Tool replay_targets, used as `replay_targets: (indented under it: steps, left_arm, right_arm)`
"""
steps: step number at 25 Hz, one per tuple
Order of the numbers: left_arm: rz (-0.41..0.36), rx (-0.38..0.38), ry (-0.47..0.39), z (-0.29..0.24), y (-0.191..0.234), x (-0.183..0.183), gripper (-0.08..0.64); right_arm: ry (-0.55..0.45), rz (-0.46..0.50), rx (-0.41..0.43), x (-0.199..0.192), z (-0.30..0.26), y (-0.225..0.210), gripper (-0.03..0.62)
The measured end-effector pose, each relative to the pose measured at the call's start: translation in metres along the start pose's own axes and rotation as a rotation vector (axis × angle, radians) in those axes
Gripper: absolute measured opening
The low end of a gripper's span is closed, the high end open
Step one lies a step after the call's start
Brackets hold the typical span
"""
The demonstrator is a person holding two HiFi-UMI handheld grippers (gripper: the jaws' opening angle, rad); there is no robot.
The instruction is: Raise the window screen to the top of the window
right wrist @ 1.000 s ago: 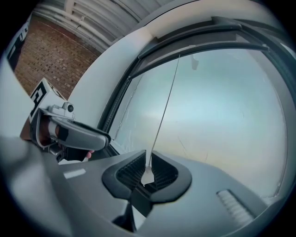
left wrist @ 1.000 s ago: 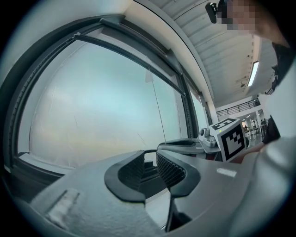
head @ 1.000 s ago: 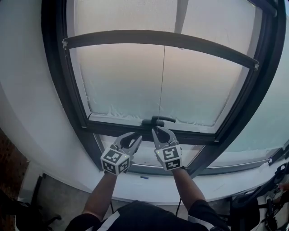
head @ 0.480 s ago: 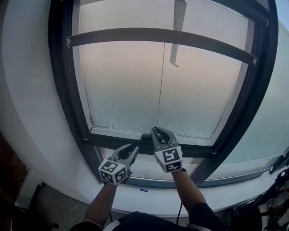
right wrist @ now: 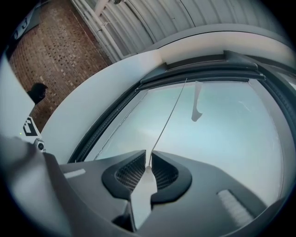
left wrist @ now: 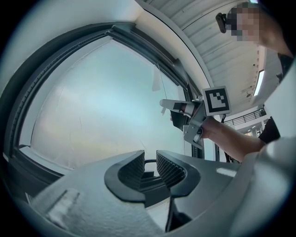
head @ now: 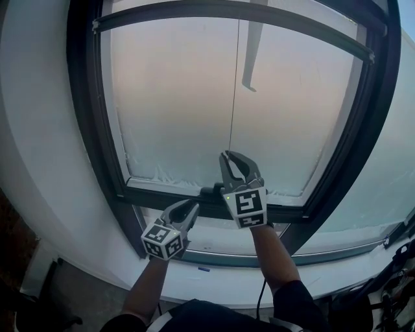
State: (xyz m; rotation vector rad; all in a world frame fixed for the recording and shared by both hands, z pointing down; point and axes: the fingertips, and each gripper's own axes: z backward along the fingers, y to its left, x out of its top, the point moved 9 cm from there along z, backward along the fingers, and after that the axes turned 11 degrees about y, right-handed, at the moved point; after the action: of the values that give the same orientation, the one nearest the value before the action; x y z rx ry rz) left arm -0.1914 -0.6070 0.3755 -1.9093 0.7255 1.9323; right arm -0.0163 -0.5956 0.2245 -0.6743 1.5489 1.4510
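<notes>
The screen's dark bottom bar (head: 194,13) stretches across the window near the top of the head view. A thin cord (head: 234,84) drops from it to my right gripper (head: 235,157), held up in front of the pane. In the right gripper view that gripper (right wrist: 149,162) is shut on the cord's white pull tab (right wrist: 142,187), with the cord (right wrist: 169,118) running up from the jaws. My left gripper (head: 186,210) hangs lower, by the sash's bottom rail. Its jaws (left wrist: 149,164) stand apart with nothing between them, and my right gripper (left wrist: 172,104) shows above them.
A dark window handle (head: 209,192) sits on the bottom rail (head: 162,194) between the grippers. A pale strip (head: 251,58) hangs in front of the glass right of the cord. The white sill (head: 214,275) runs below, and a curved white wall (head: 45,149) is to the left.
My right gripper has risen from the handle's height to in front of the pane. The screen bar has moved up toward the window's top. The left gripper stayed low.
</notes>
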Motion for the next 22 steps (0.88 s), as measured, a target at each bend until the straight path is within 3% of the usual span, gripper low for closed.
replay_targets:
  steps: [12,22]
  left_arm:
    - [-0.035,0.039,0.003,0.0,-0.004,0.01,0.084]
    - [-0.063,0.054,-0.006,0.013,-0.009,0.017,0.084]
  right_arm:
    - [-0.15,-0.187,-0.003,0.046,0.001,-0.035,0.043]
    - [-0.189,-0.177,-0.027,0.061,0.01,-0.042,0.048]
